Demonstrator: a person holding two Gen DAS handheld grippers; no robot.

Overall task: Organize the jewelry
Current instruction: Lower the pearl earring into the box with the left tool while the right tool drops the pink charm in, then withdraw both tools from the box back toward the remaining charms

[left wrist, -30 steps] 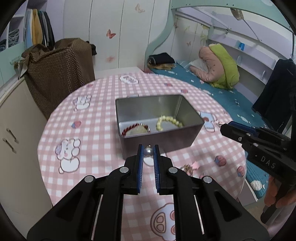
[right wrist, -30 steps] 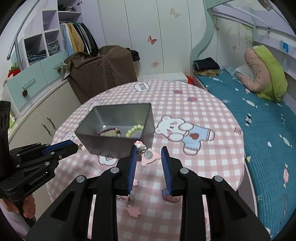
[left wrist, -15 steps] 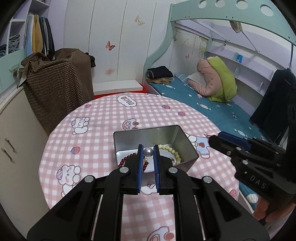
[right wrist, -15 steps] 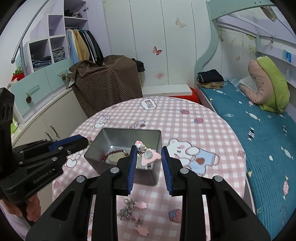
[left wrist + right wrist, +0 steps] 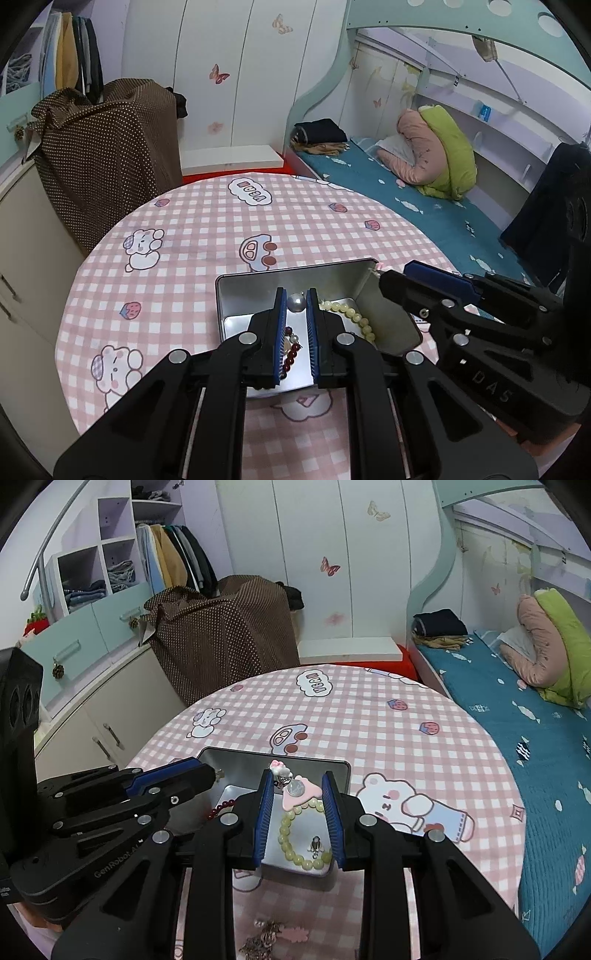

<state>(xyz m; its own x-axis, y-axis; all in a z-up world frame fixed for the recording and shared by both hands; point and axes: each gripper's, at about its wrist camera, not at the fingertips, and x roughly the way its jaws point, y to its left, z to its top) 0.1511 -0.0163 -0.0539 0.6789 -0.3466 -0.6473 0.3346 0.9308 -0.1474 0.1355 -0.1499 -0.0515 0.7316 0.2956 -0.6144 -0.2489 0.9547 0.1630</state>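
An open metal tin (image 5: 255,286) (image 5: 332,768) stands on the pink checked table. Inside lie a pale green bead bracelet (image 5: 351,314) (image 5: 291,834), a dark red bead bracelet (image 5: 290,356) (image 5: 218,810) and a small charm (image 5: 316,845). My left gripper (image 5: 296,301) is shut on a silver pearl piece (image 5: 296,302) and holds it above the tin. My right gripper (image 5: 297,788) is shut on a pink card with an earring (image 5: 297,792), also above the tin. Each gripper shows in the other's view, the right one (image 5: 384,280) and the left one (image 5: 210,775).
More jewelry, a chain and pink charms (image 5: 273,936), lies on the table in front of the tin. A cabinet (image 5: 92,716) and a brown dotted cover (image 5: 221,635) stand left; a bed (image 5: 535,720) stands right beyond the table edge.
Both grippers have moved forward and now hang over the tin, still holding their pieces. The tin now sits beneath the fingertips instead of ahead of them.
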